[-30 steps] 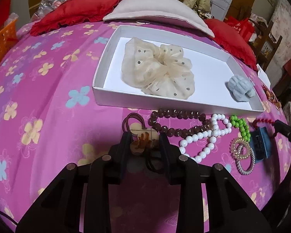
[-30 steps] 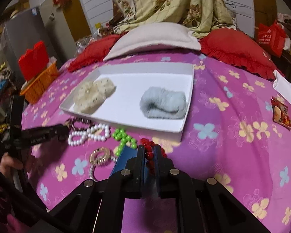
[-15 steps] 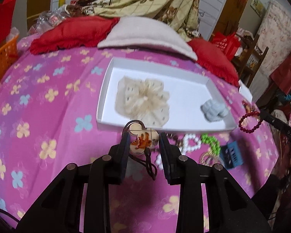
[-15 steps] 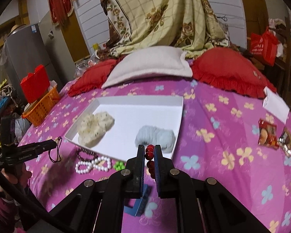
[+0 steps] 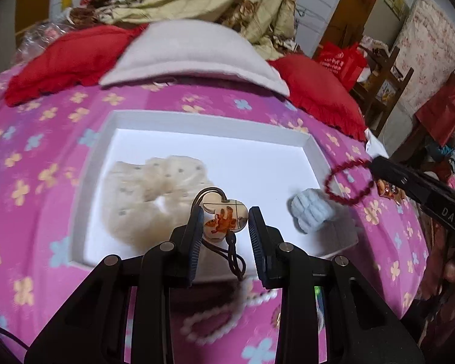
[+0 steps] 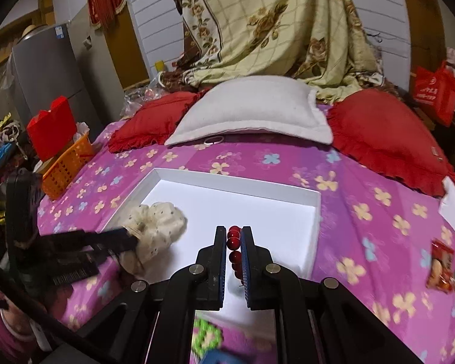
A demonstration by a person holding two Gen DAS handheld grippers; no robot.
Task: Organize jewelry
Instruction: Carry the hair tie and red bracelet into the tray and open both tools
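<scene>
Now both your grippers hang over the white tray point(image 5: 154, 118).
Your left gripper point(image 5: 226, 223) pinches the pendant point(image 5: 223, 220), your right gripper point(image 6: 234, 239) the red bracelet point(image 6: 234, 241); inside lie a cream scrunchie point(image 5: 148, 188) left and a blue scrunchie point(image 5: 311, 214) right.

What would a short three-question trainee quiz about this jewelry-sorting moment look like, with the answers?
1. True or false: the left gripper holds a flower-shaped charm on a dark cord.
2. What is clamped in the right gripper? A) white pearl bracelet B) red bead bracelet C) green bead bracelet
3. Which two soft items lie inside the white tray?

Key
1. True; the charm sits between the fingers, above the tray.
2. B.
3. A cream dotted scrunchie and a light blue scrunchie.
</scene>
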